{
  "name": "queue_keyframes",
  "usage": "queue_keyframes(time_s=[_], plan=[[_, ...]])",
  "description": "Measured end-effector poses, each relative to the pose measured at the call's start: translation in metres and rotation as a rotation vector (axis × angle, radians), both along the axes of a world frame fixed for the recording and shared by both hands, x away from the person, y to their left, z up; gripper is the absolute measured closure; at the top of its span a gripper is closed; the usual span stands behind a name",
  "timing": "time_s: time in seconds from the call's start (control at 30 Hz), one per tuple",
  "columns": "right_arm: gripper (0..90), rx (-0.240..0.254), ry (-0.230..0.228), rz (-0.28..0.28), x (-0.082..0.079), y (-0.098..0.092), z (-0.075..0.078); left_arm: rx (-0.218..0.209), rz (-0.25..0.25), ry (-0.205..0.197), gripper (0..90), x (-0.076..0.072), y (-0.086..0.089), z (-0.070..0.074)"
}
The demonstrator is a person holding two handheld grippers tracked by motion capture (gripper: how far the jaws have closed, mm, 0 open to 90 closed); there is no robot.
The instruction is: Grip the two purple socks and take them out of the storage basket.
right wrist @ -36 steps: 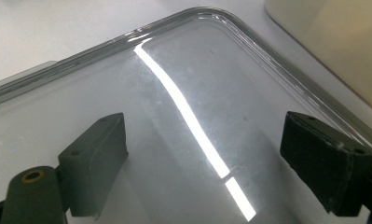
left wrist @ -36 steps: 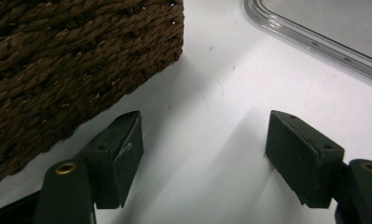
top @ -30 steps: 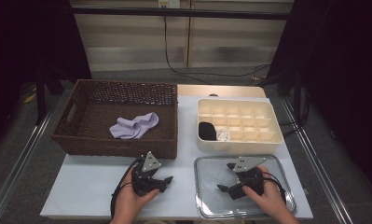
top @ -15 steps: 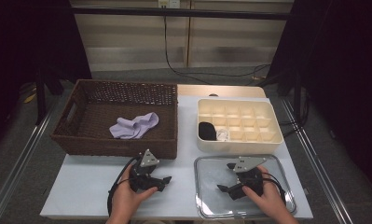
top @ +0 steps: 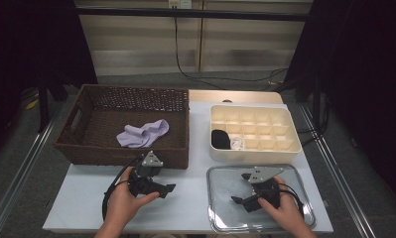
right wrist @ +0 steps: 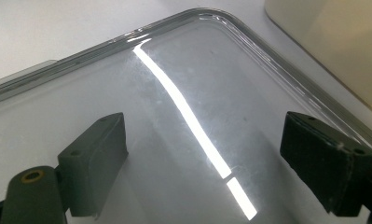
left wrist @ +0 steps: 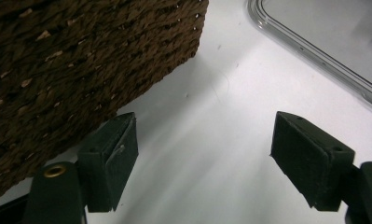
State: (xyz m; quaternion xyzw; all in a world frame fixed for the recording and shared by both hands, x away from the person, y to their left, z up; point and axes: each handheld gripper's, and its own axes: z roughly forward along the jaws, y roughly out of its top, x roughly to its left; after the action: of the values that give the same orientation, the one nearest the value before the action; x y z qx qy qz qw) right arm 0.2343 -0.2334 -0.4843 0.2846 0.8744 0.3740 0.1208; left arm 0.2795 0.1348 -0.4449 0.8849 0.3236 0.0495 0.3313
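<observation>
Fingers of the left gripper (top: pixel 158 184) stand wide apart with nothing between them, having just opened a little further, over bare white worktop (top: pixel 86 198) just in front of the wicker basket (top: pixel 81 148). The right gripper (top: pixel 241 198) is likewise spread open and empty, above the clear lid (top: pixel 304 208) at its 5 o'clock side of the worktop. Inside the basket, at 11 o'clock, lies a lilac cloth (top: pixel 142 134). At 1 o'clock sits the cream divided box (top: pixel 290 144), a black item (top: pixel 219 138) in its near-left compartment.
</observation>
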Motion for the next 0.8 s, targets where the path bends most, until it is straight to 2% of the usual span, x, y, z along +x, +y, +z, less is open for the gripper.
queue_keyframes(time_s=[0.13, 0.23, 0.5, 0.6, 0.8], plan=[[14.1, -0.002, -0.002, 0.003, 0.0, 0.0, 0.0, 0.009, -0.007, 0.043, 22.9, 0.002, 0.002, 0.002], [14.1, 0.0, 0.002, 0.0, 0.0, 0.0, 0.0, 0.011, -0.009, 0.052, 22.9, 0.002, 0.003, 0.006], [14.1, -0.002, -0.002, 0.003, 0.0, 0.0, 0.0, 0.022, -0.03, 0.08, 22.9, 0.006, 0.008, 0.026], [14.1, -0.002, -0.003, 0.003, 0.0, 0.0, 0.0, 0.045, -0.031, 0.086, 22.9, 0.007, 0.009, 0.034], [14.1, -0.002, -0.002, 0.003, 0.0, 0.0, 0.0, 0.048, -0.035, 0.106, 23.2, 0.011, 0.013, 0.053]])
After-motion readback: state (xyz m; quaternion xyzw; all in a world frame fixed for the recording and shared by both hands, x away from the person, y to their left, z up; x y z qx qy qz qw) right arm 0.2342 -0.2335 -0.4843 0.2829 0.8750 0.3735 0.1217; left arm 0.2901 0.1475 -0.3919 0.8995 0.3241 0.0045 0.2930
